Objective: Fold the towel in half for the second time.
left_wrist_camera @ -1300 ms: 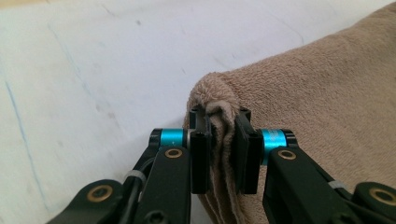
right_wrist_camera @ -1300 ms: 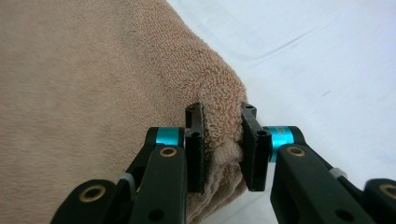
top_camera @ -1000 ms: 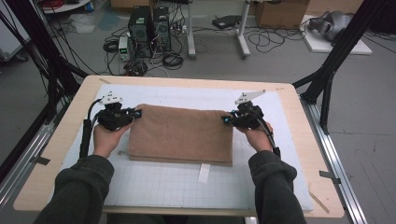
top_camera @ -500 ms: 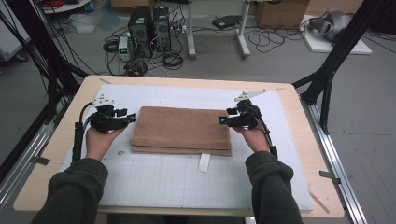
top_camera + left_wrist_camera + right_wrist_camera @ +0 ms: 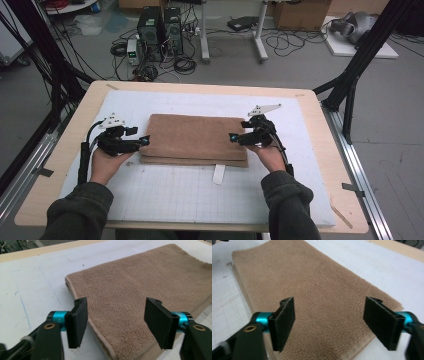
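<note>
Folded brown towel (image 5: 194, 139) released on the white mat (image 5: 200, 200), middle of the table (image 5: 65, 150).

Left to right: left gripper (image 5: 142, 140) at the towel's left end, jaws just opened wide, nothing pinched; towel doubled over, layers fairly even, a white tag (image 5: 219, 174) poking out beneath its near edge; right gripper (image 5: 234, 136) at the right end, jaws likewise just spread, empty. Fold apparently done; perhaps another fold or tidying left. No containers on the table.

Even, diffuse overhead light fills the high view; the white mat (image 5: 200, 195) is bright without glare, and shadows under the hands are faint. The picture is soft and low in detail. In both gripper views the brown towel (image 5: 140, 287) shows sharp pile, while the nearest bottom corners blur
</note>
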